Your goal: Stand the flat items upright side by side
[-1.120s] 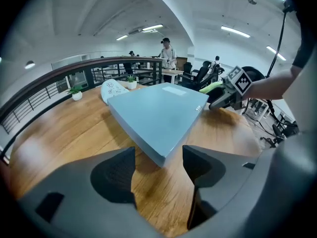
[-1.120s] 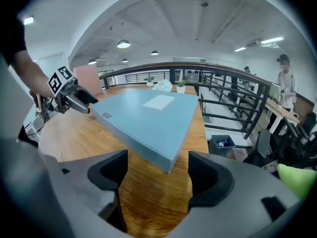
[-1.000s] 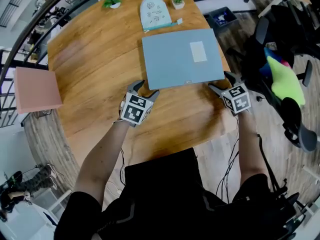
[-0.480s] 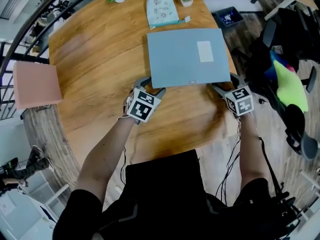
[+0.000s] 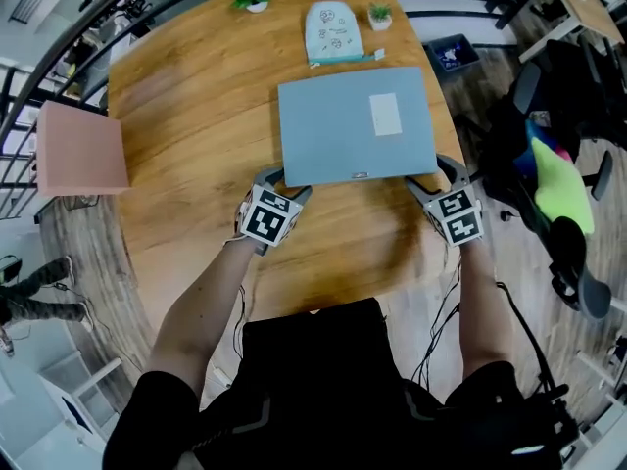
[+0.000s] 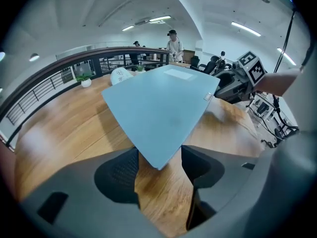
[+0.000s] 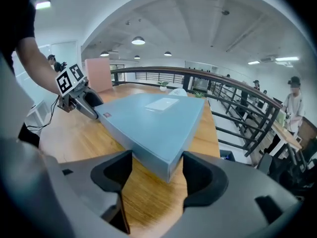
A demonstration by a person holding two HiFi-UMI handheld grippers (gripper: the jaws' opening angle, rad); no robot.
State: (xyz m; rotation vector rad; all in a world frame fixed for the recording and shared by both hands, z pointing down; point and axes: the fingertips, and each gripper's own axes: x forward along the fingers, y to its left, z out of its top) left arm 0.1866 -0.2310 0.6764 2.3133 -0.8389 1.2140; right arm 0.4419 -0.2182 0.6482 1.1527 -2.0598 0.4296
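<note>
Left claw [image 5: 284, 180] is closing on the near left corner of the blue box [image 5: 355, 125], with pads flanking the corner but not biting yet. Right claw [image 5: 431, 172] is closing on the near right corner too, with nothing pinched so far. The box lies flat just above frame centre. I'd seat both claws deep on the corners before tipping, then lift evenly and hinge it on the far edge so it can't twist or skate. The wooden surface [image 5: 196, 116] is bare towards frame left, so there's plenty of room there. The white pouch [image 5: 333, 32] sits just past the box's far edge, so that side is tight. The right rim runs near the box's right side. The pink slab [image 5: 78, 150] seems to stand upright at the left rim, well apart.
</note>
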